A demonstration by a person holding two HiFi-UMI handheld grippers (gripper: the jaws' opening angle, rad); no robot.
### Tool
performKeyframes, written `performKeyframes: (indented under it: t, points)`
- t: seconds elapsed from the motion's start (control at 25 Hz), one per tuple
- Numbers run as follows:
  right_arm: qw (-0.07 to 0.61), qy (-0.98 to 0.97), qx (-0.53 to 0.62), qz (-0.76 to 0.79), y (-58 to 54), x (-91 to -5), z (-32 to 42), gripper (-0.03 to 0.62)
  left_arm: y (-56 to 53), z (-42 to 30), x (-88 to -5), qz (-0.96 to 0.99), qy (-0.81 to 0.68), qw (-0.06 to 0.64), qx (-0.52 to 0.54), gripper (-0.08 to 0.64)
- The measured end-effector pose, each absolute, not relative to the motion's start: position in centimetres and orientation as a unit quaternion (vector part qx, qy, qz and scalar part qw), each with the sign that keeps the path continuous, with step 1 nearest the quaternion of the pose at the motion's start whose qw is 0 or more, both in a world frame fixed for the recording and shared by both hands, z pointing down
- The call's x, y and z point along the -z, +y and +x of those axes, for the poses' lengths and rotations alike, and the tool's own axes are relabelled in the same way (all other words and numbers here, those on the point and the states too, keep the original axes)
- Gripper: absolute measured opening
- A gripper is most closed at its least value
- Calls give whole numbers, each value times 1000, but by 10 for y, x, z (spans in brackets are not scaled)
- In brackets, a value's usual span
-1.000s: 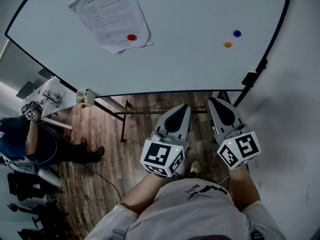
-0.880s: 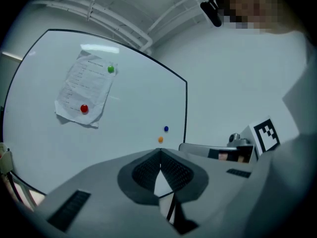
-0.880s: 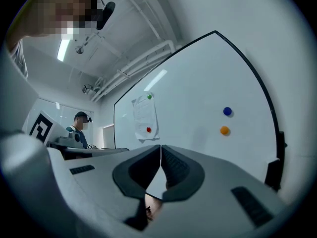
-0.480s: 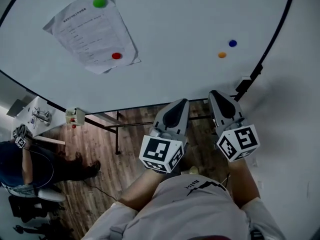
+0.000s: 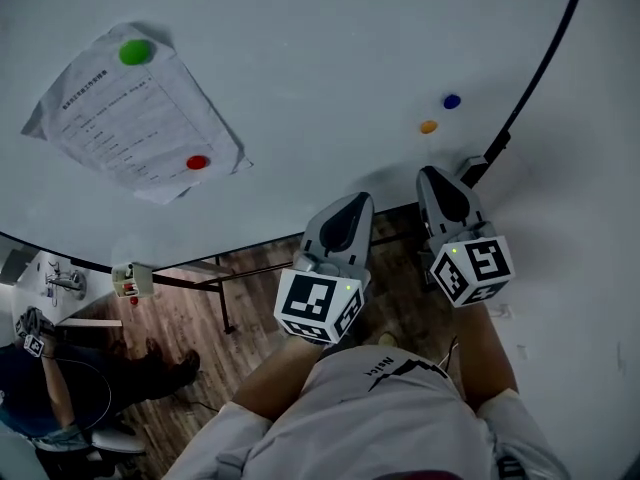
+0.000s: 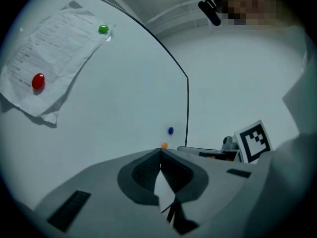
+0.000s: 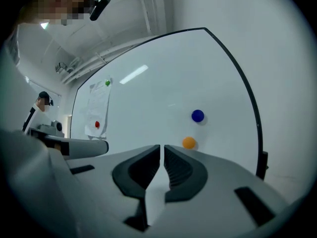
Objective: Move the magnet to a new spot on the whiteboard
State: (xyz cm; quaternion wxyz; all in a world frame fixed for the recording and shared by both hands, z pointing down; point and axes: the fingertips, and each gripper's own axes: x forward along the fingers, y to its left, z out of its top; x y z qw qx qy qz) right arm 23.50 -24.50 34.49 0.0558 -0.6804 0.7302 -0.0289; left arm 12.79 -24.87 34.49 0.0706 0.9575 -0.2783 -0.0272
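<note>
1. The whiteboard (image 5: 330, 78) fills the upper part of the head view. Its dark edge curves down the right side of the frame.
2. A printed sheet of paper (image 5: 130, 133) sits at upper left, pinned by a green magnet (image 5: 134, 52) at its top and a red magnet (image 5: 197, 163) near its bottom.
3. A blue magnet (image 5: 452, 101) and an orange magnet (image 5: 428, 126) sit alone at right of centre. They are close together, with the orange one lower and to the left.
4. All four magnets are round discs lying flat on the board, so none has a long axis. I cannot tell which one the task means.
5. The left hand-held gripper (image 5: 357, 199) and the right hand-held gripper (image 5: 431, 172) point up the frame from below centre, each with its jaws closed together on nothing.
6. Only bare board lies between the right gripper's tips and the orange magnet, which is near but apart from them.
7. Below the board are a wooden floor (image 5: 200, 338), the stand's dark legs (image 5: 225, 303) and a person (image 5: 50, 388) at lower left.
</note>
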Motion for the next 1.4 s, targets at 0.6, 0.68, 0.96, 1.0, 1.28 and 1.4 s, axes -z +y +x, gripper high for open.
performKeyframes:
  t: [0.6,0.68,0.96,1.0,1.28,1.4]
  points:
    - [42,688,25,-724,-288,-358,281,85,-274,155,-348,966,-246,73,24,12]
    - [42,685,23,-727,-293,-357,284,93,-277,155,-351,966,-248,76,22,12]
    - [41,676,21,-736,-304,-360,289,117,-283,155,-355,965,-249,80,17,12]
    - [42,674,20,-737,-305,-360,289,117,-284,155,-356,965,-249,81,17,12]
    - [41,668,16,-743,-311,-359,291,117,-289,153,-356,964,-252,82,17,12]
    - [41,668,19,-742,-311,-359,291,117,-290,151,-356,964,-252,83,17,12]
